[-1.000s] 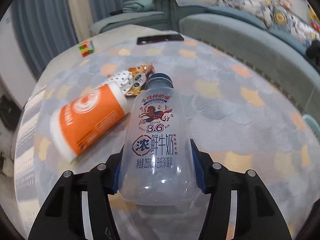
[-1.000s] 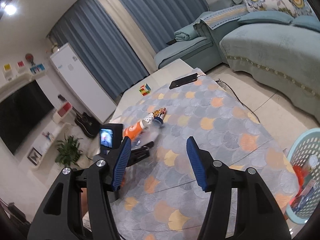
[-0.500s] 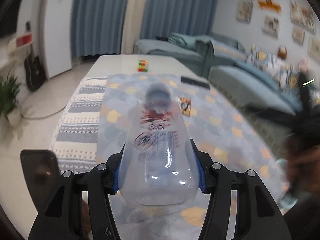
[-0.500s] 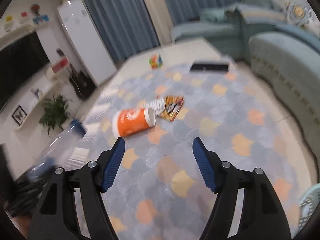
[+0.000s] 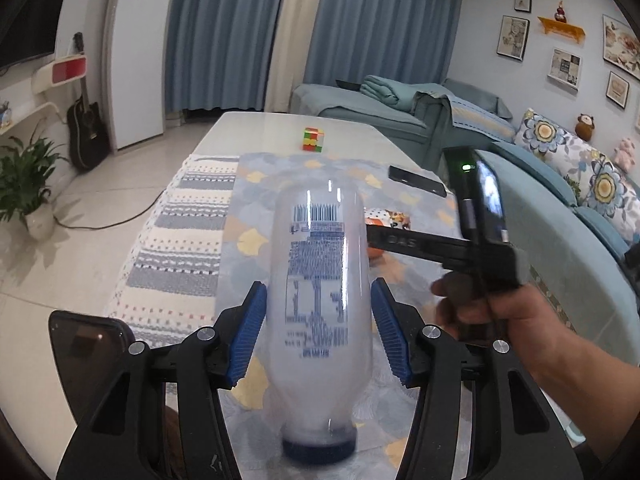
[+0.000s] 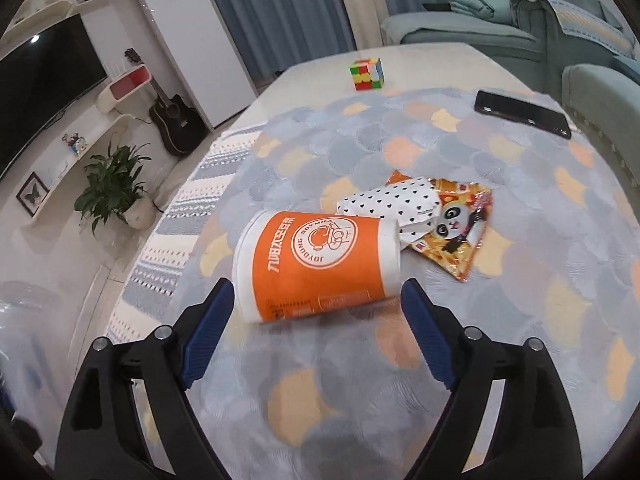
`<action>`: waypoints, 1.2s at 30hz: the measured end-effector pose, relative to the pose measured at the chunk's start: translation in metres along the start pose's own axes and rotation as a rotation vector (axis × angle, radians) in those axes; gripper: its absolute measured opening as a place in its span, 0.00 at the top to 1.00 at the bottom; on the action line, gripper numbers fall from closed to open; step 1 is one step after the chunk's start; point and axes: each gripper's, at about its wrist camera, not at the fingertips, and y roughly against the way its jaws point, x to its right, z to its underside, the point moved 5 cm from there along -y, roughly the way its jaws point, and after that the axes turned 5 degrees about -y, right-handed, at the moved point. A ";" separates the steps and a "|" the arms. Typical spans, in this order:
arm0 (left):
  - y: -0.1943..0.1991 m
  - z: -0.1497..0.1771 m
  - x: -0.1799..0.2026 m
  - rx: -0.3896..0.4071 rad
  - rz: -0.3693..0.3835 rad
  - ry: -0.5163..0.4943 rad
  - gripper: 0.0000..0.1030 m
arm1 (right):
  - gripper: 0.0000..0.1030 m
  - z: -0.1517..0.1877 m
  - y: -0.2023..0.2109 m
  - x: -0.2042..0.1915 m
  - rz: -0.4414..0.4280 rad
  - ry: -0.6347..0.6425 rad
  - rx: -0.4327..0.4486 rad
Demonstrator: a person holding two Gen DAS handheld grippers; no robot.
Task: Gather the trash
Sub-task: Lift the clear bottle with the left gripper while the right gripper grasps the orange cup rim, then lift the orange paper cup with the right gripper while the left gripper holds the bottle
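While our left gripper [image 5: 318, 332] clenched the clear, empty-looking plastic milk bottle [image 5: 320, 296] cap-down above the patterned tablecloth [image 5: 256, 184] | our right gripper [image 6: 316, 332] was opening, nothing between its jaws, near the toppled orange paper cup [image 6: 316, 264] | only the right view showed its lettering and the panda snack wrapper [image 6: 456, 232]; only the left showed our right hand [image 5: 492, 316].

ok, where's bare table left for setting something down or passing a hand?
Free: the patterned cloth right of the snack wrapper, the strip between the wrapper and the phone, and the bare top around the puzzle cube. Crowded: mid-table, where the orange cup, dotted packet and wrapper touch.
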 end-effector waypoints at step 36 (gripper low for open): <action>0.001 -0.002 -0.006 0.021 -0.060 -0.010 0.63 | 0.98 -0.010 -0.011 -0.021 0.116 0.189 0.045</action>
